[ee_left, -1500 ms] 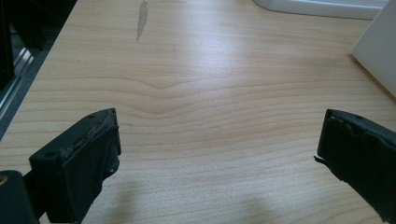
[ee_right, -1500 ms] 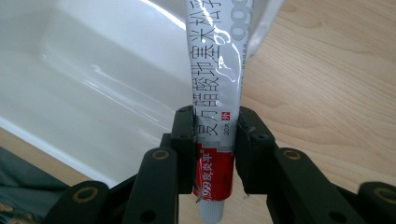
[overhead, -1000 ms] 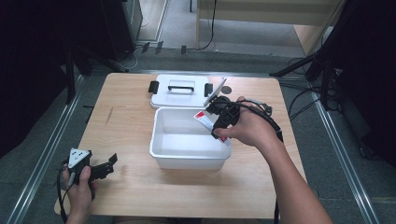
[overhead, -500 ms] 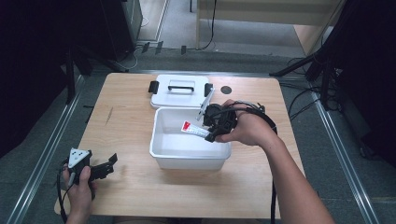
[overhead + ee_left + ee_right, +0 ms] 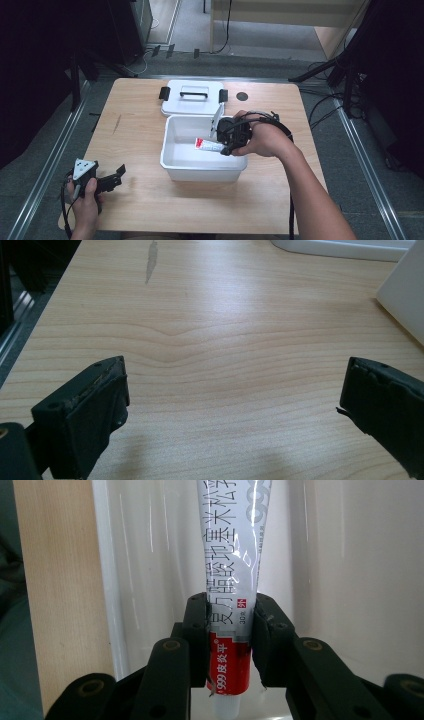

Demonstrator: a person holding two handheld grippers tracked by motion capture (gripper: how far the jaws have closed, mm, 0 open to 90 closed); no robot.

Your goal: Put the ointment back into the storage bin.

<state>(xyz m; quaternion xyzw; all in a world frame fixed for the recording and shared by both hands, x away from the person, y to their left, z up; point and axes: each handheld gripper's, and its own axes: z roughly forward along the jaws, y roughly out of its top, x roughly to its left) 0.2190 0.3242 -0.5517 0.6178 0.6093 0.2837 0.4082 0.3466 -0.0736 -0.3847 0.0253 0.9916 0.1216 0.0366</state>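
Note:
A white and red ointment tube (image 5: 207, 145) (image 5: 232, 575) hangs inside the open white plastic box (image 5: 175, 165), held level above its floor. My right gripper (image 5: 223, 145) (image 5: 231, 630) is shut on the tube near its red end, reaching in over the box's right wall. The box's white lid (image 5: 192, 97) with a handle and black clips lies flat just behind the box. Near the table's front left corner my left gripper (image 5: 116, 176) (image 5: 235, 390) rests in a hand, jaws wide open with nothing between them, bare wood under it.
The wooden table (image 5: 135, 125) has open room left of the box and along the front. A small dark disc (image 5: 242, 96) lies to the right of the lid. Metal rails and cables run along the floor on both sides.
My right gripper has carried the tube leftward and down from the box's back right corner into the box. The left hand has stayed still.

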